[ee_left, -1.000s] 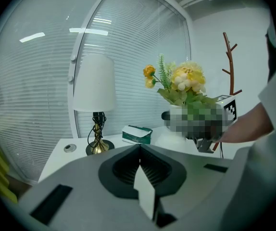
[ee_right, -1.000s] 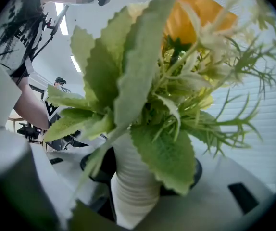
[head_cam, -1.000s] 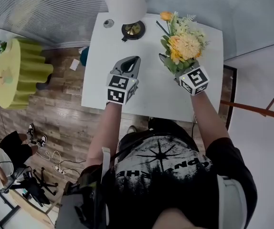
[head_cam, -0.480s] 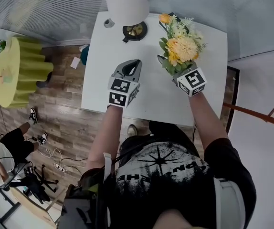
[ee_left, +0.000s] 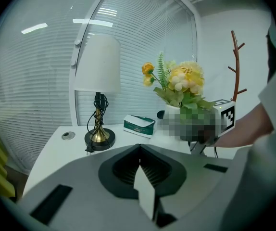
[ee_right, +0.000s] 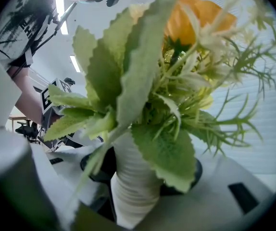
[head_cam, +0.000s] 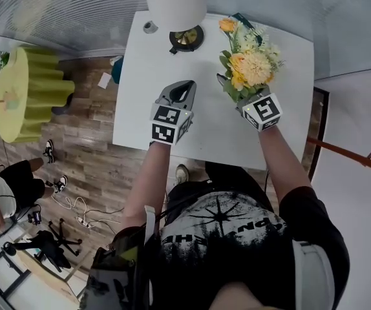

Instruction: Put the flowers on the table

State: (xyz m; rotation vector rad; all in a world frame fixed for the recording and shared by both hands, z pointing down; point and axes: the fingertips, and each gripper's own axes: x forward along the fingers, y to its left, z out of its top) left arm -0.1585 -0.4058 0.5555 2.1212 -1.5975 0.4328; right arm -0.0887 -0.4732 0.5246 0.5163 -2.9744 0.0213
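Standing at the far left on the wood-plank floor (head_cam: 88, 154) is a round side table (head_cam: 27, 92) under a pleated yellow-green cover. Next to it is the white worktop (head_cam: 205, 131). Near its back left corner a small round metal fitting (head_cam: 150, 26) is set, and just right of that stands a table lamp (head_cam: 172, 2) with a white shade and a brass base.

Over the middle of the worktop hangs the left hand-held gripper (head_cam: 185, 88), its jaws drawn together to a point with nothing between them.

To its right, the right hand-held gripper (head_cam: 236, 89) has its jaws set wide and clamped on either side of a white ribbed vase (ee_right: 133, 191). From this rise the flowers (head_cam: 251, 66): yellow and orange blooms among serrated green leaves. They stand upright over the right part of the worktop; whether the vase's foot touches the surface cannot be told.

Behind them, near the back edge, lies a green-and-white packet (ee_left: 139, 125). Farther right, off the worktop, a brown branching coat stand (ee_left: 235, 66) rises.
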